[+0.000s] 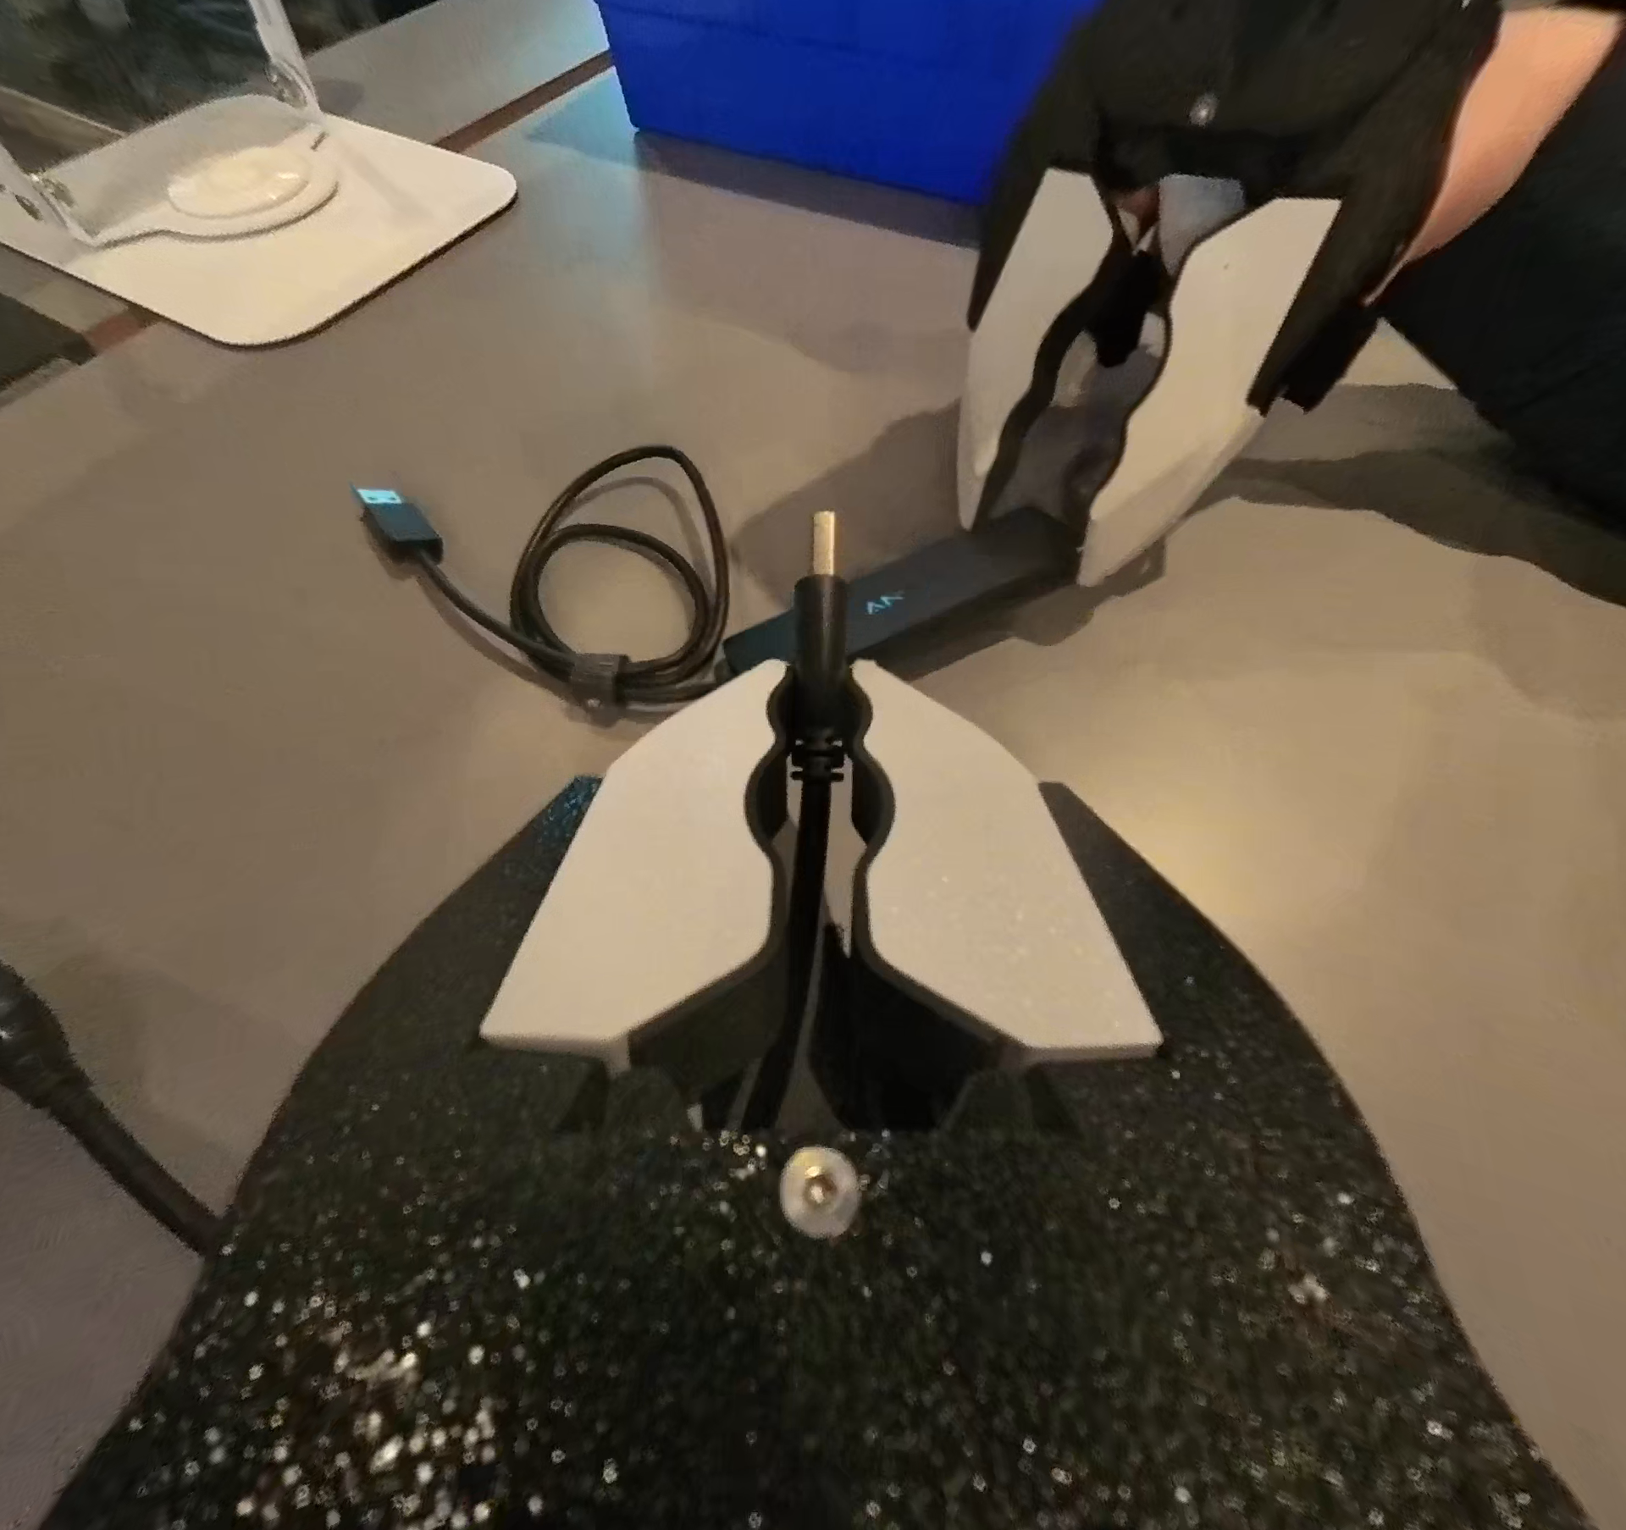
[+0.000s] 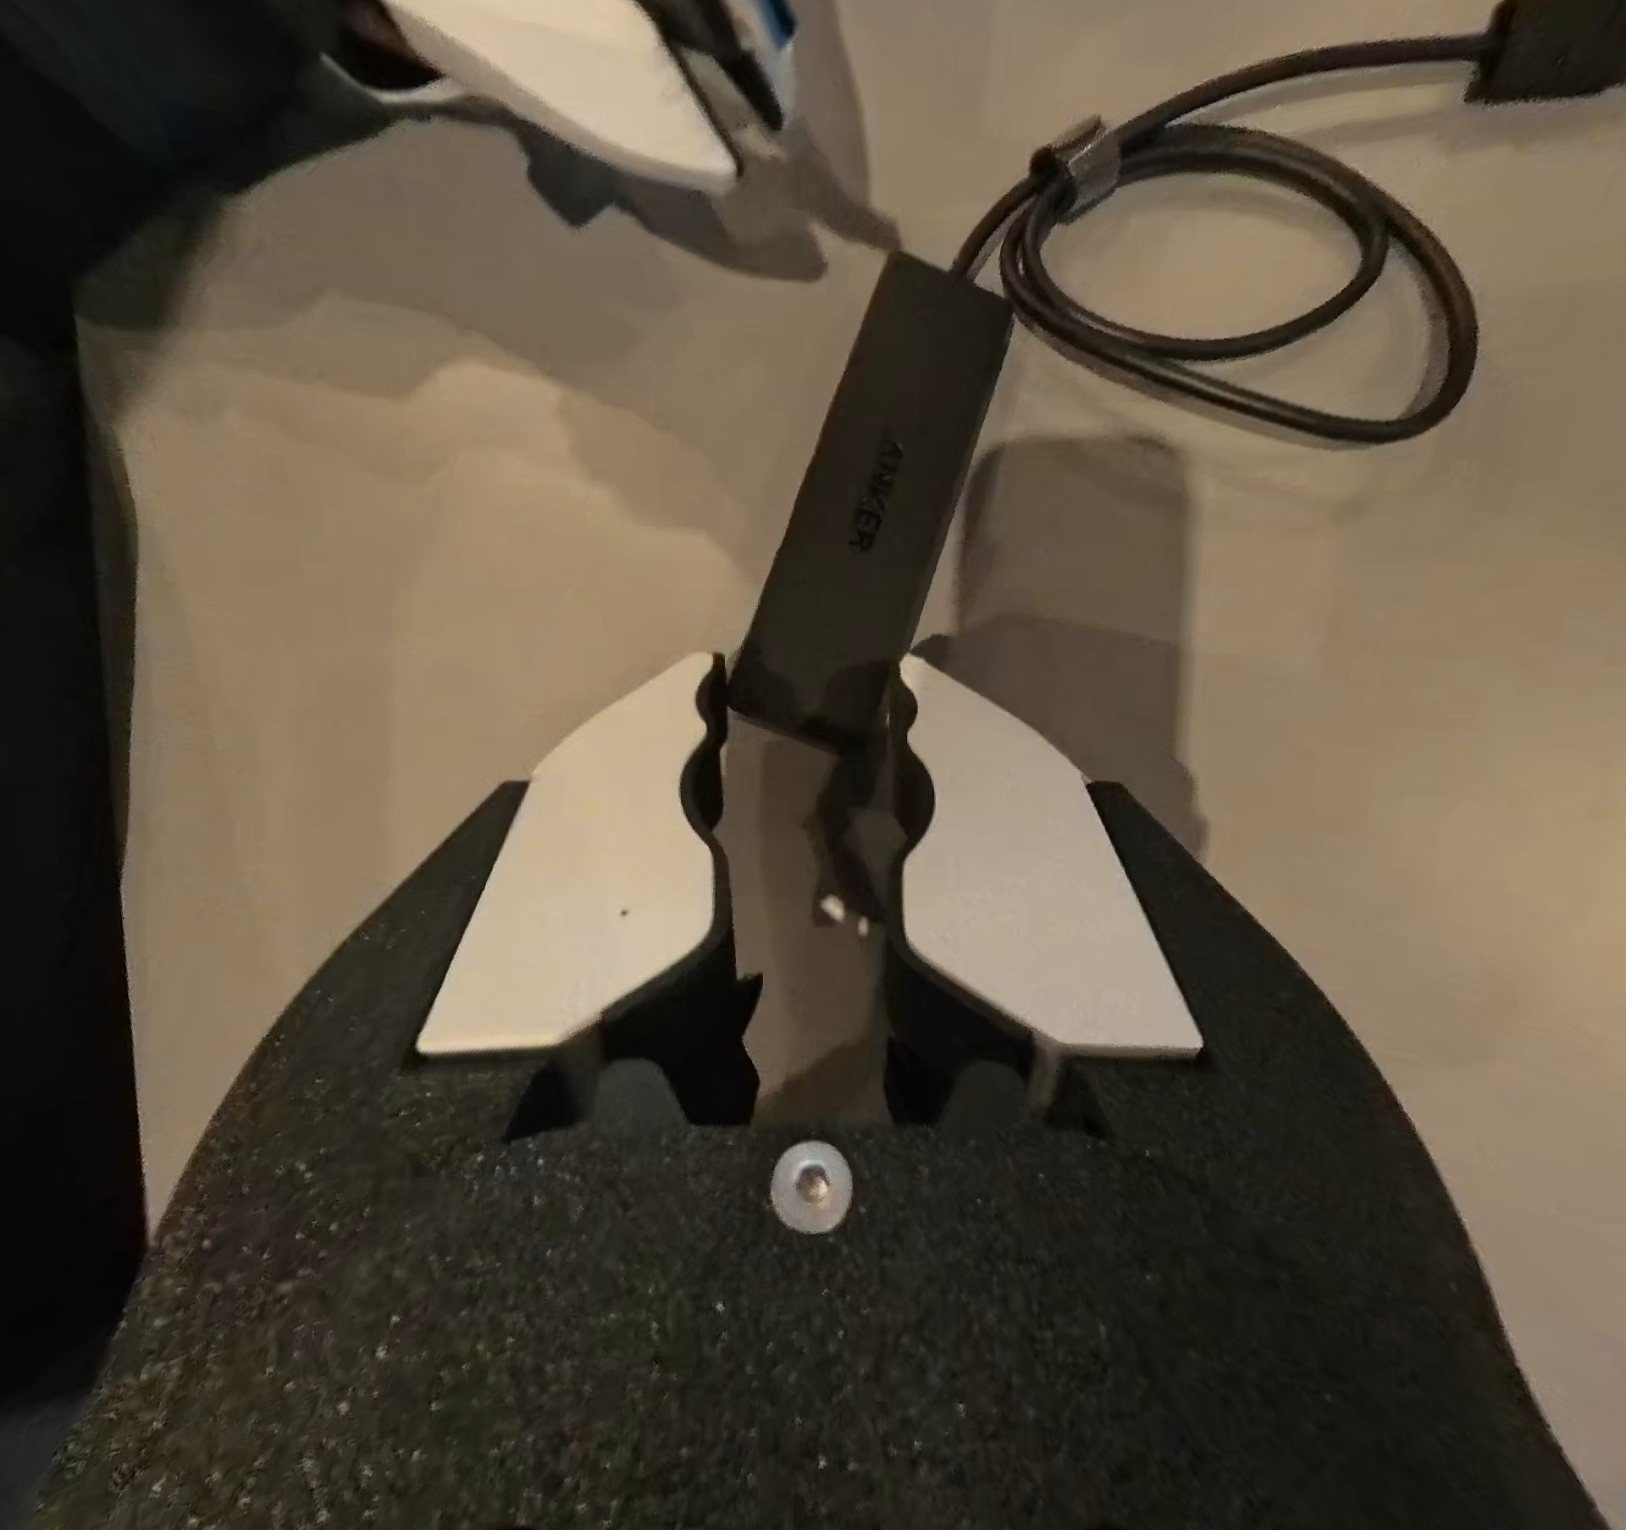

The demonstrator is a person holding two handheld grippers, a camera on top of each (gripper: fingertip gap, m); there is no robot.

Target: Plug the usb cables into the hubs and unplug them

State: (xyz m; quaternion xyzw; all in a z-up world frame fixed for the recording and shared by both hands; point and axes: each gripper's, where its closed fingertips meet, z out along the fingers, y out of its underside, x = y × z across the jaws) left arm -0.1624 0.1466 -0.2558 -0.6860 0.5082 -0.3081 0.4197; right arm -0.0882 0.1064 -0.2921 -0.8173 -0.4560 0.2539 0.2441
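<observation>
Pinching a USB plug point(image 1: 820, 608), left gripper point(image 1: 818, 683) apparently clear of hub point(image 1: 933, 599).

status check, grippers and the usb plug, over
Left gripper shut on usb plug, metal tip free. Right gripper clamps hub end on table. Plug not in yet; path looks clear.

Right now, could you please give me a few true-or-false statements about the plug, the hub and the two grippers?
1. The left gripper grips a plug. True.
2. That plug sits in the hub. False: it is apart from the hub.
3. The right gripper clamps the hub's end. True.
4. The hub's cable lies straight. False: it is coiled and tied.
5. A blue bin stands behind. True.
</observation>
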